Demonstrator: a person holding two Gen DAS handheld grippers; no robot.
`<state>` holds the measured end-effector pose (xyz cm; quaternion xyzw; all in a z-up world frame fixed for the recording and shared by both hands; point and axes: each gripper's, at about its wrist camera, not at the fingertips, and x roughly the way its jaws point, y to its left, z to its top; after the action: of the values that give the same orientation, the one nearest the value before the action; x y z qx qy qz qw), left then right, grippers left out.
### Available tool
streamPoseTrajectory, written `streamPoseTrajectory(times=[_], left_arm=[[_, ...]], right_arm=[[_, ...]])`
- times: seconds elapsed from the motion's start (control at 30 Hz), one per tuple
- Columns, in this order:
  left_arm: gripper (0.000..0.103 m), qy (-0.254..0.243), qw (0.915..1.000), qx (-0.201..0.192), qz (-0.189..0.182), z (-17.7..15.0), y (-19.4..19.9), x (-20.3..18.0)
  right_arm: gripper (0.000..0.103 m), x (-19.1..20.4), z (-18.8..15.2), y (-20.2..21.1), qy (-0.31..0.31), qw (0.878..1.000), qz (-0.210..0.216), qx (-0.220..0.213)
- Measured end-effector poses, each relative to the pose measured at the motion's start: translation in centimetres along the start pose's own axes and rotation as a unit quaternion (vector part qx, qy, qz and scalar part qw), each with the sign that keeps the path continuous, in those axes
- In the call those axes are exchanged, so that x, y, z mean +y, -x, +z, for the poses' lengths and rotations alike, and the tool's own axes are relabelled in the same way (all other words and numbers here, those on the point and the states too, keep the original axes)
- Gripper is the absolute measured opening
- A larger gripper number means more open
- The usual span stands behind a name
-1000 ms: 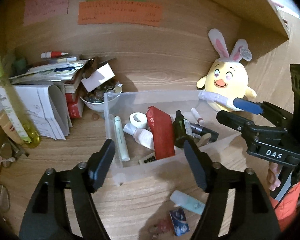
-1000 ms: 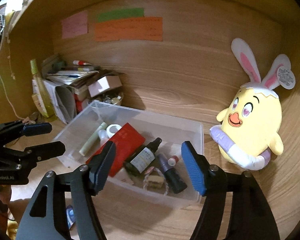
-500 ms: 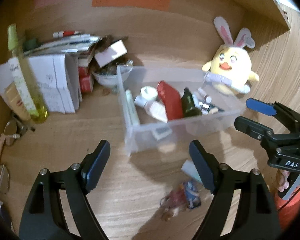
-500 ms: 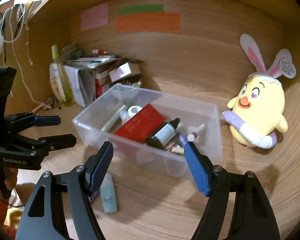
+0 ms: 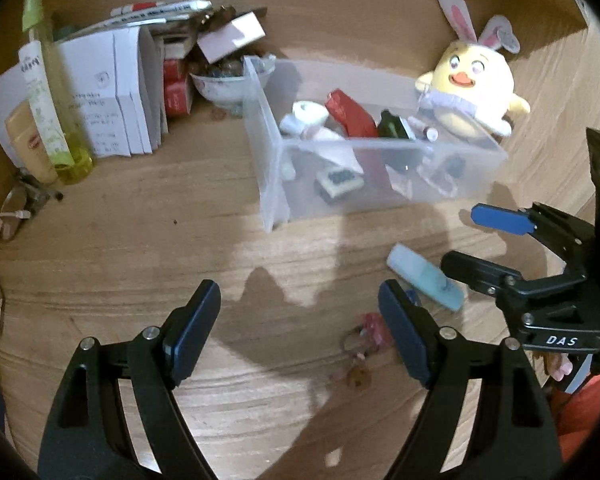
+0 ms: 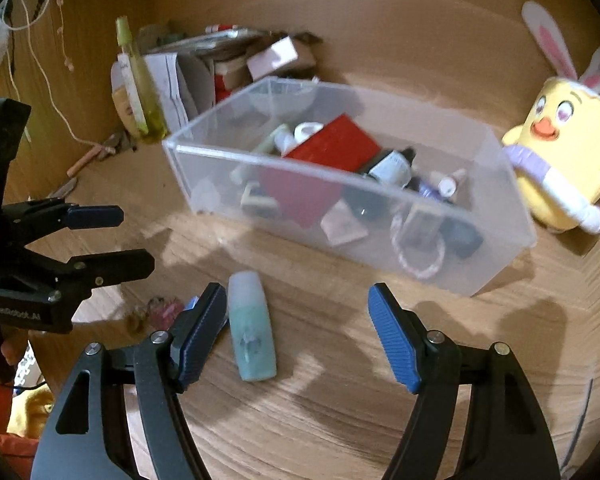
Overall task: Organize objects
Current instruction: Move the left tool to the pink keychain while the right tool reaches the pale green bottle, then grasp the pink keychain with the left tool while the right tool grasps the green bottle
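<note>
Both tools, the left tool (image 5: 300, 328) and right tool (image 6: 296, 332), are dropping away from the clear bin (image 6: 512, 216) toward the pale blue tube (image 6: 252, 332) lying on the counter (image 6: 340, 420), jaws spread, having just widened, pinching nothing.

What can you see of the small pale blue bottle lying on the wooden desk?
The small pale blue bottle is a rounded-edged tube, apparently plastic, with a frosted whitish cap end pointing toward the clear plastic storage box and a faint printed mark. It lies flat on the wooden desk, outside the box, beside the right gripper's left finger.
</note>
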<state>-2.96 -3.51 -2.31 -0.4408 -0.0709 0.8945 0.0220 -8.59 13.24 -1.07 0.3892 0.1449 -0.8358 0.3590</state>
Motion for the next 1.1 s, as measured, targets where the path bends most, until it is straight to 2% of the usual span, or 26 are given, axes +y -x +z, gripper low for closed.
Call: streamPoseTrajectory(times=[0.3, 0.6, 0.7, 0.73, 0.8, 0.9, 1.0, 1.1], left_arm=[[0.081, -0.022, 0.9994, 0.028, -0.006, -1.5, -1.0, -0.9], [0.081, -0.042, 0.9986, 0.031, -0.009, -2.1, -1.2, -2.0], [0.080, -0.049, 0.9985, 0.024, 0.000, -2.1, -1.4, -2.2], [0.078, -0.050, 0.9985, 0.022, 0.004, -2.1, -1.4, -2.3], [0.063, -0.056, 0.9983, 0.018, 0.003, -2.0, -1.4, -2.4], [0.051, -0.065, 0.9978, 0.013, -0.001, -2.0, -1.3, -2.5], [0.042, -0.066, 0.9977, 0.012, -0.008, -1.8, -1.4, -2.5], [0.039, -0.065, 0.9977, 0.013, -0.010, -1.5, -1.6, -2.5]], right_arm=[[0.070, -0.2, -0.9, -2.3, -0.017, 0.999, 0.014, 0.042], [0.069, 0.2, -1.0, -2.8, -0.011, 0.999, 0.014, 0.044], [0.061, 0.2, -1.0, -2.9, -0.009, 0.999, 0.006, 0.041], [0.057, 0.3, -1.0, -2.8, -0.007, 0.999, 0.005, 0.041], [0.052, 0.4, -1.1, -2.7, -0.003, 0.999, 0.003, 0.040], [0.045, 0.8, -1.1, -2.6, 0.006, 0.999, 0.000, 0.038], [0.038, 1.0, -1.2, -2.6, 0.013, 0.999, -0.003, 0.036], [0.030, 1.0, -1.2, -2.6, 0.013, 0.999, -0.002, 0.035]])
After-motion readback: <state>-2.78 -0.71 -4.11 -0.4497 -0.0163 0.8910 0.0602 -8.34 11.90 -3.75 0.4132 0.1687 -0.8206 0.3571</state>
